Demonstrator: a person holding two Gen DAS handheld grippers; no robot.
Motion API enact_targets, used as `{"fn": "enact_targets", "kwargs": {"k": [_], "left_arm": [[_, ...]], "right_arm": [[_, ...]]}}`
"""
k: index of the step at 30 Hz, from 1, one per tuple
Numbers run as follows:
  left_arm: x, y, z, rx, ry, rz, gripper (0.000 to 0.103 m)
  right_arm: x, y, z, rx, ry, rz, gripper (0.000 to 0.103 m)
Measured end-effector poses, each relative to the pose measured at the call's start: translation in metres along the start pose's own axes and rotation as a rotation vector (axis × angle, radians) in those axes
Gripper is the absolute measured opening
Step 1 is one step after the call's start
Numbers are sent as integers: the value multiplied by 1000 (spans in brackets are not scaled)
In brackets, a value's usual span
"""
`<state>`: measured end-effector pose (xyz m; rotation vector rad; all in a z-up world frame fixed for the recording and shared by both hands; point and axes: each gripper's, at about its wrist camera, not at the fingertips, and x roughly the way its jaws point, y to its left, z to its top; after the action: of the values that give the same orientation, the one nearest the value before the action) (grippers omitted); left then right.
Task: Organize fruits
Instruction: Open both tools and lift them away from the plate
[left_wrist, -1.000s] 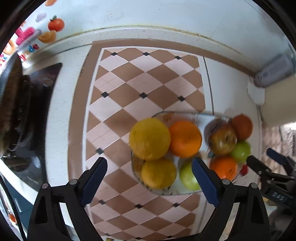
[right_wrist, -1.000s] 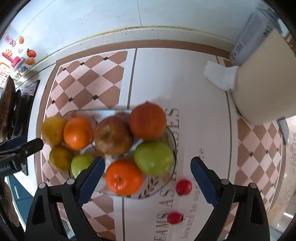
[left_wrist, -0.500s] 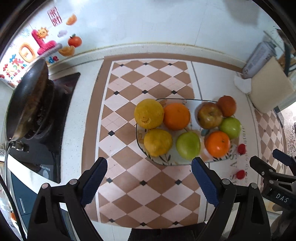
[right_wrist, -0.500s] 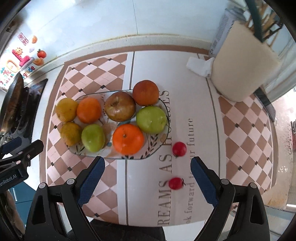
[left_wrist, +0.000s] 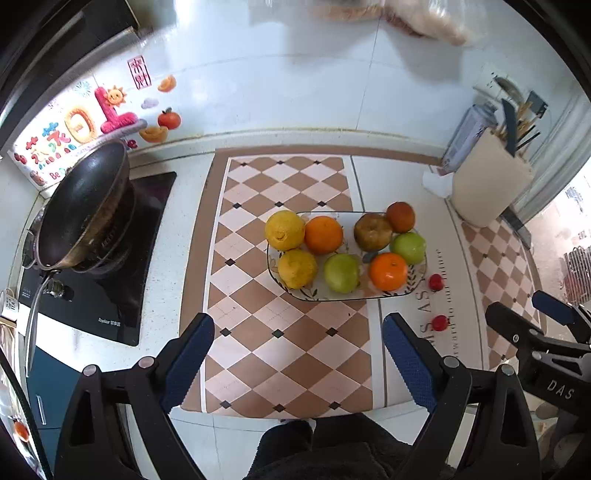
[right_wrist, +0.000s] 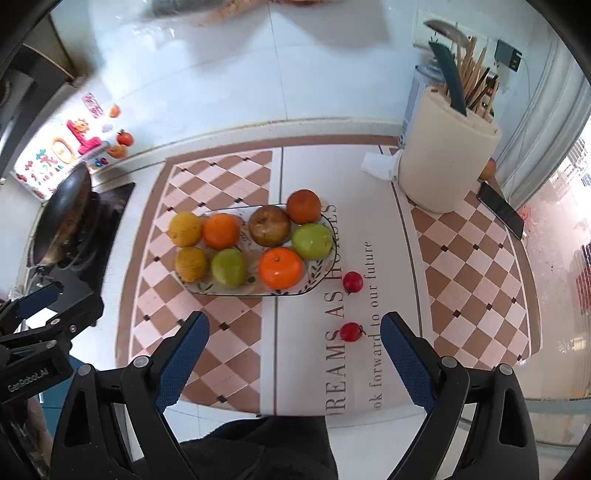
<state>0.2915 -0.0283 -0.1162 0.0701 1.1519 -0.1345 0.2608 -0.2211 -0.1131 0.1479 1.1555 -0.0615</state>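
A: Why so high above the surface (left_wrist: 177, 229), the left gripper (left_wrist: 297, 325) and right gripper (right_wrist: 294, 321)?

B: Probably to take in the whole layout at once. Both spread wide, pinching nothing, tilted steeply down.

A: And the fruit?

B: Eight pieces on the plate (right_wrist: 236, 293), packed so as to touch. Lemons (right_wrist: 184, 229) at the left end, oranges (right_wrist: 221, 230) and green apples (right_wrist: 312, 240) mixed through the rest, a brown apple (right_wrist: 269, 226) toward the back. Crowded like that, likely, to keep from rolling.

A: Anything left out?

B: Two red fruits (right_wrist: 352, 281), off the plate on the lettered mat (right_wrist: 369, 206). One just beside the plate's right end, the other nearer the person, apart from the first. Closer to the right gripper, so probably work for that side.

A: Tricky to lift?

B: Small, round and smooth, so apt to roll if nudged. Best pinched from straight above, then set down in a gap between bigger pieces.

A: Room for that?

B: Not much. Perhaps by the near rim, right of the front orange.
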Motion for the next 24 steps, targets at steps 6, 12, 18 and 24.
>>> {"fn": "enact_targets", "kwargs": {"k": [6, 12, 18, 24], "left_arm": [[-33, 2, -12, -4, -58, -4, 93], [-53, 3, -26, 2, -91, -18, 93], [-61, 4, -36, 5, -105, -29, 93], [-56, 6, -38, 3, -96, -59, 99]], "right_arm": [[-41, 6, -17, -5, -67, -8, 96], [-71, 7, -30, 9, -111, -2, 96], [-83, 12, -40, 26, -133, 6, 96], [-74, -7, -45, 98, -151, 105, 96]]}}
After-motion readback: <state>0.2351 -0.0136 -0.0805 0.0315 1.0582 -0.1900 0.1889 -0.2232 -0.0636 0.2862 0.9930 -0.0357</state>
